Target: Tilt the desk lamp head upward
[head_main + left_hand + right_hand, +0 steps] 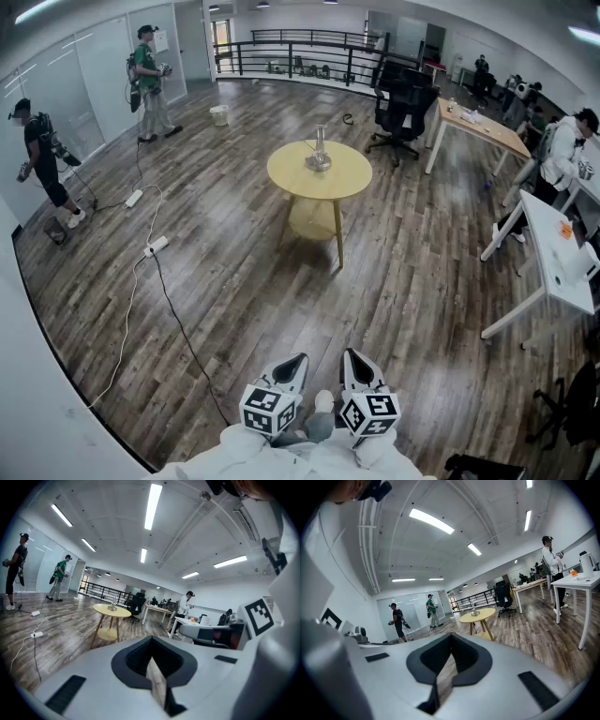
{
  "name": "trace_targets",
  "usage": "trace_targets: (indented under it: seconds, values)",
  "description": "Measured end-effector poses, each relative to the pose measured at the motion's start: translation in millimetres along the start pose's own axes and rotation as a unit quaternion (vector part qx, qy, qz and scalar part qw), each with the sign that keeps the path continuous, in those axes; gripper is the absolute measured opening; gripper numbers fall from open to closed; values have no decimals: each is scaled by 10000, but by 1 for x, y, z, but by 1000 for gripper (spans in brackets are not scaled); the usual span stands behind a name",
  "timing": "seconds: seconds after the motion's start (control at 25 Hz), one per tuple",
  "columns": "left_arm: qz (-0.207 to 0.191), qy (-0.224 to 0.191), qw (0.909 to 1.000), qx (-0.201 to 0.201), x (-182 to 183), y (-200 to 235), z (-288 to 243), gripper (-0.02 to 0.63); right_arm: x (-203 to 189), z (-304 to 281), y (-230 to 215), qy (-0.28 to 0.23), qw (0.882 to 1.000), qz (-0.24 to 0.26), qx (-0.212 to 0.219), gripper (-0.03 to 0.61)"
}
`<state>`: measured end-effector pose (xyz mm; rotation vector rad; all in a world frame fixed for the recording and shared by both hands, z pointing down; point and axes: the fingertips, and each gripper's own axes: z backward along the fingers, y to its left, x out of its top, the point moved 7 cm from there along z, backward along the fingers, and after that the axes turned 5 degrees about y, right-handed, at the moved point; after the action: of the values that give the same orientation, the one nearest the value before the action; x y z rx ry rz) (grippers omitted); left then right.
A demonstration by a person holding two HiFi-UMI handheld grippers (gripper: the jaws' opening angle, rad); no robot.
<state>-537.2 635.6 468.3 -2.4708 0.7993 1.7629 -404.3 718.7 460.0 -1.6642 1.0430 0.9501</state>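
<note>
The left gripper (296,360) and the right gripper (352,356) are held side by side close to the person's body, low in the head view, each with its jaws together and nothing between them. The desk lamp (319,150) stands upright near the middle of the round yellow table (281,178), well apart from both grippers across the wooden floor (216,281). Both gripper views show the lamp only small and in the distance.
</note>
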Motion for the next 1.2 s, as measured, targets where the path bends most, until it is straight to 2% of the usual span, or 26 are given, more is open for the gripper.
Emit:
trace_targets:
  seconds: [0.4, 0.88, 1.2]
  values:
    - [-72, 31, 9999, 98, 27, 36, -61, 0, 24, -71, -33, -61, 9999, -42, 105, 12]
    - [-86, -132, 9997, 208, 106, 68, -189, 0, 100, -179, -117, -87, 9995, 112, 296, 12]
    - [-68, -75, 9996, 249, 135, 86, -254, 0, 123, -230, -162, 25, 9995, 94, 301, 12]
